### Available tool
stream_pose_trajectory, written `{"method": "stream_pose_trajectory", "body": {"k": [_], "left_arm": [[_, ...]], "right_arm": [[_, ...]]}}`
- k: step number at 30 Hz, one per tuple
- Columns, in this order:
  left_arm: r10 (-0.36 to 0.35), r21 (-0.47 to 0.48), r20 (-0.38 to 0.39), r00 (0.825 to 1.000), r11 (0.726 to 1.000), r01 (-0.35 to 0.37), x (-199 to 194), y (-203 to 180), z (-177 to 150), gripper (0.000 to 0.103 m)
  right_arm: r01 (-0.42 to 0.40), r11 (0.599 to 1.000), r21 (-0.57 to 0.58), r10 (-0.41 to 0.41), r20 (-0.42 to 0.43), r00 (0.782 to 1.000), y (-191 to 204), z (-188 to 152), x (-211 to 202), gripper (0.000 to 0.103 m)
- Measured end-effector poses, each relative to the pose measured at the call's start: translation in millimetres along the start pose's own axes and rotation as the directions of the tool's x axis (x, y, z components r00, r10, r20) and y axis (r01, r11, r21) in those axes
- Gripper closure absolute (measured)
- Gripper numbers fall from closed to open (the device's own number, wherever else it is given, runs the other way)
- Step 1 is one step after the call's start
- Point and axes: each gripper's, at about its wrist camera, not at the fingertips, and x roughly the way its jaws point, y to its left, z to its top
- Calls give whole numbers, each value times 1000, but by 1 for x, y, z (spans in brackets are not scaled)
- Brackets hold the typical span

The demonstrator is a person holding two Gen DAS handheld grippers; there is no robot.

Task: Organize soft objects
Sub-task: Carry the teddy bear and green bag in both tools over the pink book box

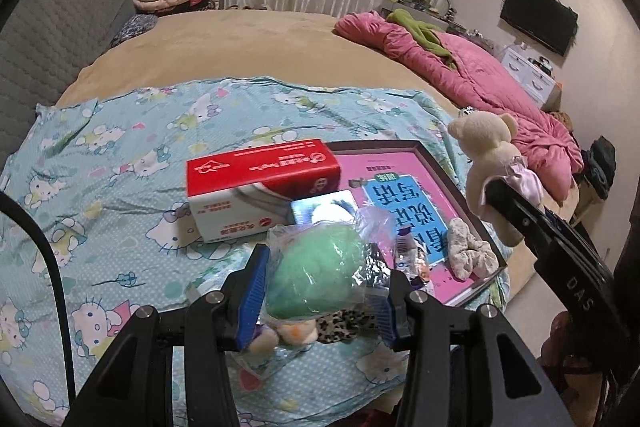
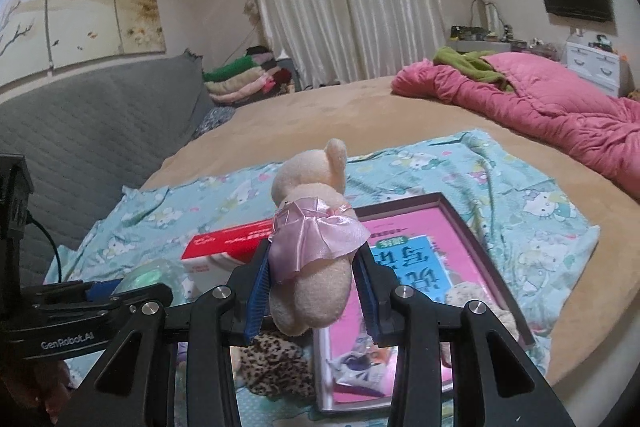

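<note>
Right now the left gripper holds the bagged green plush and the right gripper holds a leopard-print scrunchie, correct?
Not quite. The right gripper holds a cream teddy bear in a pink skirt, as the right wrist view shows; the leopard-print scrunchie lies below on the bed. The left gripper does hold the bagged green plush.

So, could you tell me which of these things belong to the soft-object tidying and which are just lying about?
Part of the job:
- green plush in a plastic bag, in the left gripper
- cream teddy bear, in the right gripper
- leopard-print fabric piece
- pale scrunchie

Lying about:
- red and white box
- pink book
- pink quilt
</note>
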Motion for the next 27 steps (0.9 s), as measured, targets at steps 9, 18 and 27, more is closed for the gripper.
{"method": "stream_pose_trajectory", "body": {"k": [9,18,27], "left_arm": [[-16,58,-8,1000,998,16,0,-34,3,56],[-36,114,-34,999,993,40,11,-66,6,56],[-52,161,-76,996,985,64,35,-97,3,56]], "right_arm": [[32,997,74,-35,41,999,-35,3,-11,63],[73,987,142,-81,57,995,-67,3,-16,63],[107,978,181,-114,29,993,-94,-3,-11,63]]}}
